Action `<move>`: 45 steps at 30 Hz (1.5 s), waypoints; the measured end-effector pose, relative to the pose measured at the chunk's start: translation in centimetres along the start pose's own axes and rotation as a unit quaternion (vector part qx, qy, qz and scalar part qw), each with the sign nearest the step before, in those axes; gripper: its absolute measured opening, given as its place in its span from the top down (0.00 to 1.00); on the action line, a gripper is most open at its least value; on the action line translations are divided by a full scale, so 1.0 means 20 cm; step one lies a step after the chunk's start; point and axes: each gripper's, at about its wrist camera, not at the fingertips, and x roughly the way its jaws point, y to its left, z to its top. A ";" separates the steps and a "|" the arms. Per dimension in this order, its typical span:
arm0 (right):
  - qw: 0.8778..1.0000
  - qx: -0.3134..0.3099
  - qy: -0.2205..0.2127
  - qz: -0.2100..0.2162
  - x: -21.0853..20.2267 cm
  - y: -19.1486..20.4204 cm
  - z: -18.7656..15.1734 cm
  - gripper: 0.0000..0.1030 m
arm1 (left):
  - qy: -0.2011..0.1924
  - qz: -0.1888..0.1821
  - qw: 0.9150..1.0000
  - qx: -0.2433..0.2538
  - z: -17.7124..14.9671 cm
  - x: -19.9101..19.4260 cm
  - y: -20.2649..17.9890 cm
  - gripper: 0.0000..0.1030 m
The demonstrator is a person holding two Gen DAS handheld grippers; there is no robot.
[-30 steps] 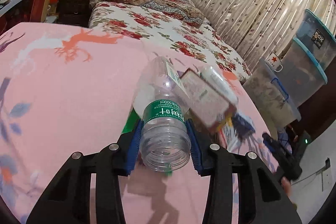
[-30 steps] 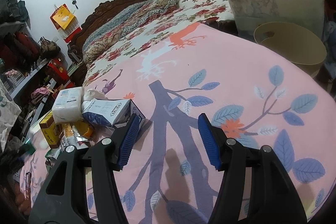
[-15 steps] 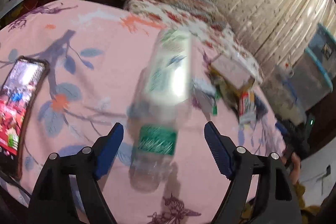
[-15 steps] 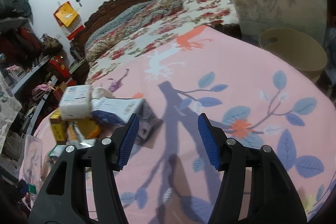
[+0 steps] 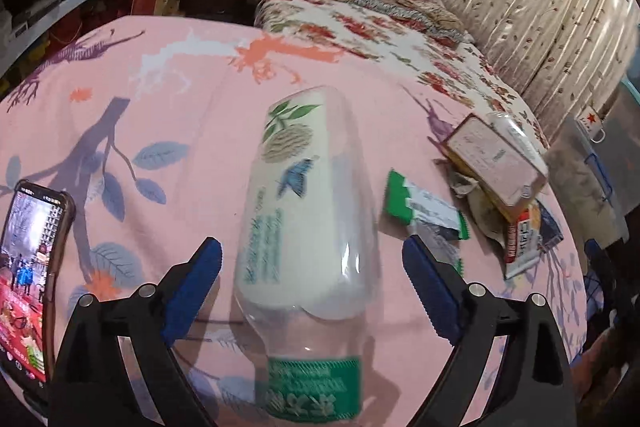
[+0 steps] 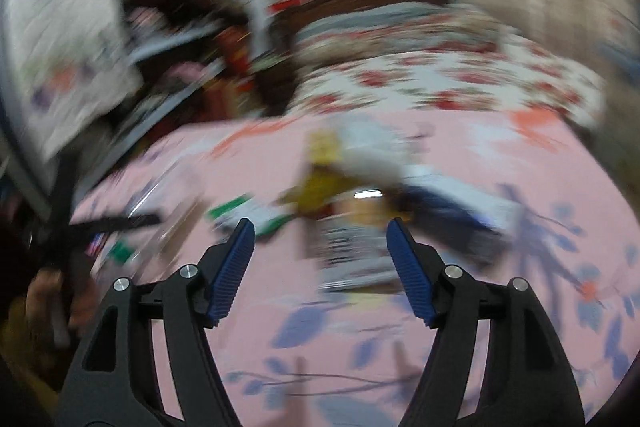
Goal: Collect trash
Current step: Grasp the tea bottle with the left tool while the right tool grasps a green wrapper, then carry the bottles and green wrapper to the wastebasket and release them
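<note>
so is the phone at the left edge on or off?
On. The phone lies on the pink sheet with its screen lit, showing a colourful picture. What is playing is too small to tell.

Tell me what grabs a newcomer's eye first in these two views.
A clear plastic bottle with a green label band fills the middle of the left wrist view, lying between the open left tongs without touching either pad. A lit phone glows at the left edge, and a heap of wrappers and boxes sits to the right on the pink sheet. The right view is motion-blurred, right tongs open.
</note>
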 end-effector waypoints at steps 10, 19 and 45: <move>0.978 -0.176 0.110 0.030 0.59 0.46 0.05 0.25 | 0.002 -0.041 0.999 -0.002 -0.04 0.02 0.05 0.43; 0.970 -0.176 0.168 0.012 0.89 0.44 0.07 0.25 | -0.007 -0.064 0.998 -0.002 -0.06 0.00 0.06 0.43; 0.981 0.166 -0.001 0.105 -0.07 -0.35 -0.09 0.79 | -0.044 -0.203 0.972 0.107 0.01 -0.34 -0.54 0.43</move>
